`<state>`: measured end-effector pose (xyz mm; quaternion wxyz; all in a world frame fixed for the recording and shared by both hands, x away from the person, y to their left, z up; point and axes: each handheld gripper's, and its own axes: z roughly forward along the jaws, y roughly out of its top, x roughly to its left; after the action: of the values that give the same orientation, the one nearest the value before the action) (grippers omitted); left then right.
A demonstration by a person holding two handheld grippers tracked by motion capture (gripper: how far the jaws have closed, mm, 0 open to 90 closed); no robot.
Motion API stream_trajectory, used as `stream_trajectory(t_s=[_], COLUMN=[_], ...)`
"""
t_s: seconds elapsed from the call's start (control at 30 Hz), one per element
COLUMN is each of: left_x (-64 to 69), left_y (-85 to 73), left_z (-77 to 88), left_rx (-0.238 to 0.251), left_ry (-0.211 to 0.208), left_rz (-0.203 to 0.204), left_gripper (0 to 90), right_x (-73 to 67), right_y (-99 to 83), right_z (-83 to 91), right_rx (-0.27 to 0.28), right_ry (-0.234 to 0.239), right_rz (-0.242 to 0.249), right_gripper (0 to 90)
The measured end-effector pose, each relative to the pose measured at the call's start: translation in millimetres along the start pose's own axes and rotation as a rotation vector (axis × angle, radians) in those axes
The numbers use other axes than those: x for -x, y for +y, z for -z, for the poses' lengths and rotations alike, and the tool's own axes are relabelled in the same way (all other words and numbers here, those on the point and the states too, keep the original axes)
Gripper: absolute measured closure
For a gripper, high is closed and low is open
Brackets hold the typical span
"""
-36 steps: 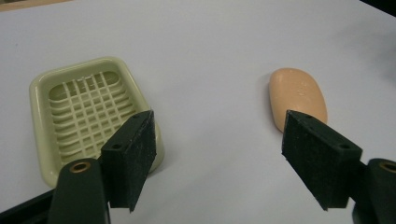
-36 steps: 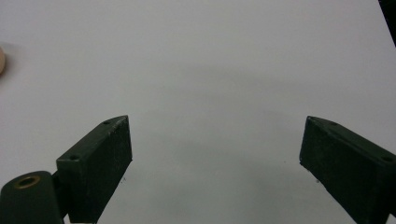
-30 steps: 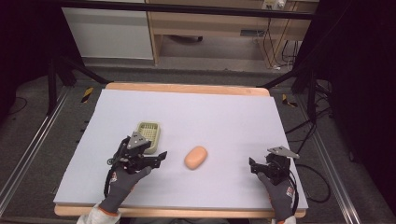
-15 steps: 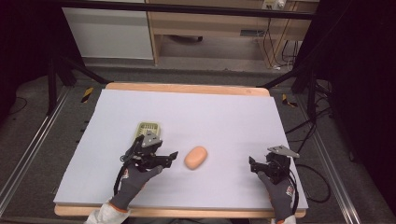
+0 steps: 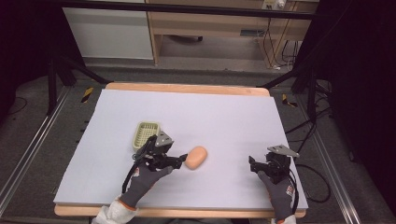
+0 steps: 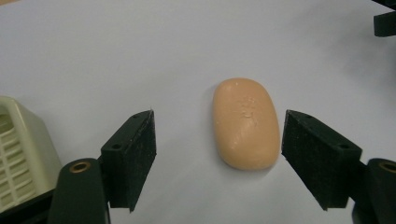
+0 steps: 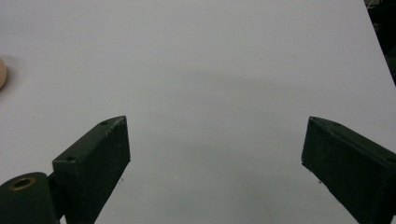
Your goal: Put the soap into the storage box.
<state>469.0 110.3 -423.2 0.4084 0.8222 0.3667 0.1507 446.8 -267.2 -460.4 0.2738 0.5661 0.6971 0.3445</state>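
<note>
A peach oval soap bar (image 5: 196, 157) lies flat on the white mat (image 5: 224, 116) near the middle front. My left gripper (image 5: 180, 161) is open just left of it. In the left gripper view the soap bar (image 6: 245, 122) sits between the two spread jaws of that gripper (image 6: 218, 117), closer to the right jaw, and neither pad touches it. My right gripper (image 5: 256, 165) rests open near the front right with nothing between its jaws (image 7: 217, 123). The soap's edge (image 7: 2, 73) shows at the far left of the right gripper view.
A pale green slotted soap dish (image 5: 145, 134) stands just behind and left of my left gripper, with its corner (image 6: 18, 154) at the left of the left gripper view. The mat's front edge runs close below both gloved hands. Cables and metal rails lie on the floor around the table.
My left gripper has moved right, away from the soap dish, and now brackets the soap bar. The right gripper and the soap have stayed put.
</note>
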Motion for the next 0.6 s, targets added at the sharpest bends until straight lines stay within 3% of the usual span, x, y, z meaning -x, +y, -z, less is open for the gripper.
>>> stream_trajectory(t_s=[0.6], left_x=[14.9], left_y=[6.3], left_z=[-29.8], left_rx=[-0.062], left_ry=[-0.017], left_rz=[-0.039], left_gripper=[27.0], right_x=[0.5], right_y=[1.4], right_z=[-1.5], right_rx=[-0.004], right_ry=[0.006], right_rz=[0.004], right_gripper=[8.0])
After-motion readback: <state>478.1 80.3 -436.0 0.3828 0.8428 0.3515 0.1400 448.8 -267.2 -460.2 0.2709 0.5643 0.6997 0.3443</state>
